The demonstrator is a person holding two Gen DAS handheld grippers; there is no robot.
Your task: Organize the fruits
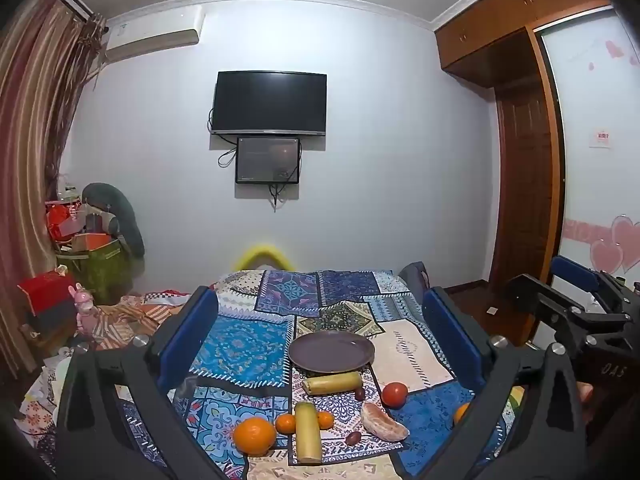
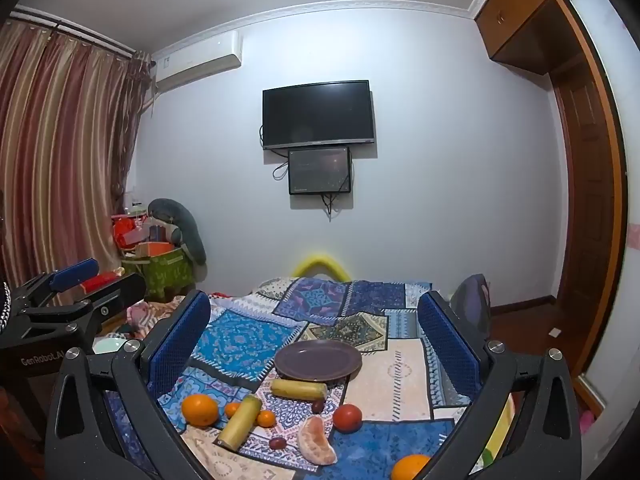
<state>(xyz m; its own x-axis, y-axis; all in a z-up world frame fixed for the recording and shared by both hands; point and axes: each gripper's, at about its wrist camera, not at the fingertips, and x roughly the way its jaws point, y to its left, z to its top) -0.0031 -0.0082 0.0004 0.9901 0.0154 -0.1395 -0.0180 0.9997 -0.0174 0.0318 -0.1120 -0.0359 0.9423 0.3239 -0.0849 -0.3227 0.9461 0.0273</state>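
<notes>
Plate [image 1: 332, 351] reachable; fruit [image 1: 308, 424] crowds its near side, seemingly.

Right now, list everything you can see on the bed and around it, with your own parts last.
plate: one, dark purple, empty, mid-bed.
sugarcane pieces: two, yellow-green, in front of the plate.
large oranges: two, one left, one at the right tongs.
small tangerines: two, orange, flanking the nearer cane.
tomato: one, red, right of centre.
peeled citrus segment: one, pinkish, near front.
dates: two, dark red.
bedspread: patchwork blue.
television: one, black, on the wall.
left tongs: open, empty.
right tongs: open, empty.
</notes>
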